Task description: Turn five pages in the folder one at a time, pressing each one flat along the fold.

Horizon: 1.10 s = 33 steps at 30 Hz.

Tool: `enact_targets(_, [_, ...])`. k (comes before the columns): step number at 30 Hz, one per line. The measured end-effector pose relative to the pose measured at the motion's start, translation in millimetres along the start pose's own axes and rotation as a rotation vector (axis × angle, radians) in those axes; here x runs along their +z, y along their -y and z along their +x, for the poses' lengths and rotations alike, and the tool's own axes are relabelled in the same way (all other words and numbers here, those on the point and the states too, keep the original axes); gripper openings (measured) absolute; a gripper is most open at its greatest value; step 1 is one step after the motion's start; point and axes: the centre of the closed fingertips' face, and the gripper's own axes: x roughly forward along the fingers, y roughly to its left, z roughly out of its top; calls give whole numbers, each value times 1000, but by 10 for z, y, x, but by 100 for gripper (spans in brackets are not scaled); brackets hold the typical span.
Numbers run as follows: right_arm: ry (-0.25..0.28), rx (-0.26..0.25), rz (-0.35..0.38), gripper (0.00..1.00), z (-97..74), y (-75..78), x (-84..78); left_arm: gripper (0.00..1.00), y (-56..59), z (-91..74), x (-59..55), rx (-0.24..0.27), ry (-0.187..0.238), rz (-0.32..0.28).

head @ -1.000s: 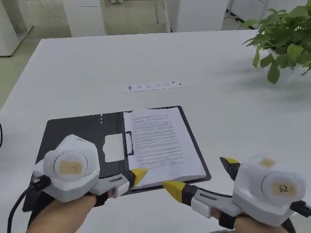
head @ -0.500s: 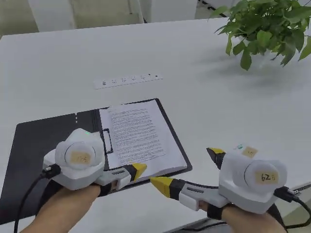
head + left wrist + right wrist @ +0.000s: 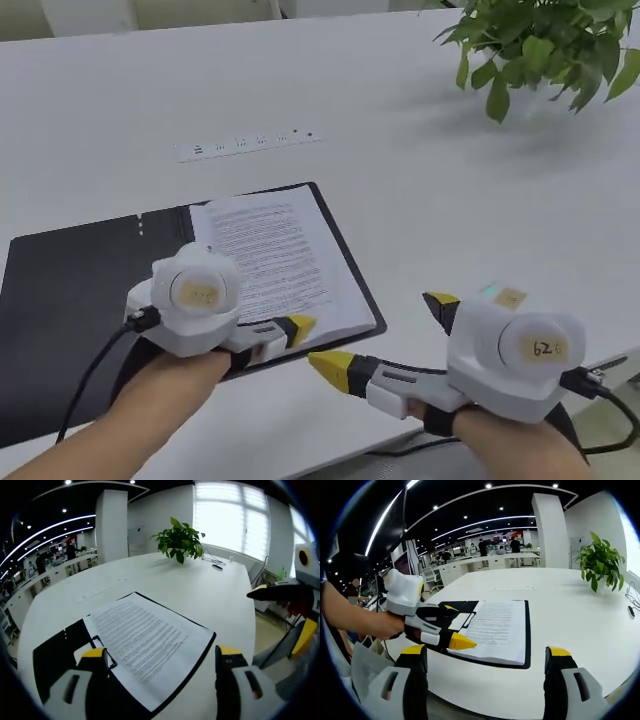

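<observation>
The left gripper (image 3: 160, 656) has its jaws apart with nothing between them. It sits in the lower left of the head view, over the near edge of the open folder (image 3: 60, 290), and whether it touches cannot be told. The right gripper (image 3: 385, 333), jaws wide apart and also empty, sits lower right, just off the folder's near right corner.

The black folder lies flat on the white bench (image 3: 450, 180), its spread running left to right with a slight tilt. The printed page (image 3: 265, 255) on its right half runs lengthwise toward the upper frame, its top pointing at a power strip (image 3: 250, 143). A potted plant (image 3: 540, 40) stands upper right.
</observation>
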Motion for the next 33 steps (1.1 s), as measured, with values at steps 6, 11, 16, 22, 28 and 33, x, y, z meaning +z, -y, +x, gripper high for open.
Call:
enact_targets(6, [-16,-1,3,97,24,21,-32,87,92,185,-43,-23,-11,-12])
enact_targets(11, [-16,-7,17,97,43,51,-32,86,130,326,-68,-28,-15,-38])
enact_targets(16, [-24,-10,25,97,68,74,-44,86,136,451,-104,-22,-21,-55])
enact_targets(22, [-33,-16,44,96,82,102,-68,84,148,580,-106,-12,-10,-73])
enact_targets(28, [-38,-19,51,96,86,115,-79,82,173,683,-164,7,-17,-73])
enact_targets(33, [-34,-24,61,96,103,136,-64,81,165,742,-239,44,-29,-83])
